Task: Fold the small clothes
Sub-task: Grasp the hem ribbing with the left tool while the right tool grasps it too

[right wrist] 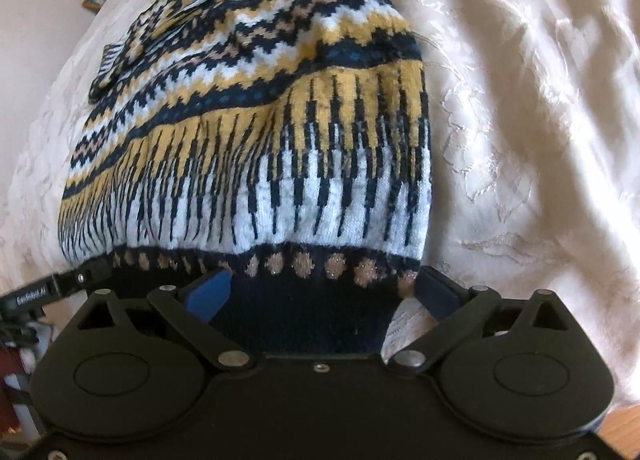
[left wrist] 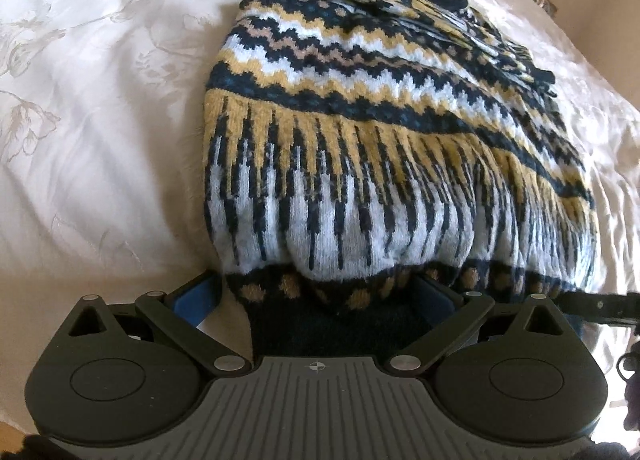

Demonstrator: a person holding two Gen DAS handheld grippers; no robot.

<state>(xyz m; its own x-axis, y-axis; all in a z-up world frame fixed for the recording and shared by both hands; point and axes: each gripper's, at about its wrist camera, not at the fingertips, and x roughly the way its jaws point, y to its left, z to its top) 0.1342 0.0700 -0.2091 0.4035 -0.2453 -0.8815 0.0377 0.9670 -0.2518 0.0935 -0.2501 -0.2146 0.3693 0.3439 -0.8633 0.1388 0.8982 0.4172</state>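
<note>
Evidently to take its near hem for a fold, the left gripper (left wrist: 316, 292) and right gripper (right wrist: 324, 288) straddle the sweater (left wrist: 360, 119) on the bedspread (left wrist: 100, 99), fingers spread.

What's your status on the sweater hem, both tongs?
Left tongs open, hem between fingers. Right tongs open wide, astride hem corner. Sweater flat on bedspread. Nothing in the way.

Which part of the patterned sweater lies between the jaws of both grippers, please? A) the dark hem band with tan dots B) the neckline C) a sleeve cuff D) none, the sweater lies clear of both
A: in both wrist views the sweater's dark hem band with tan dots sits between the wide-spread jaws of the left gripper and the right gripper, on the white bedspread.
</note>
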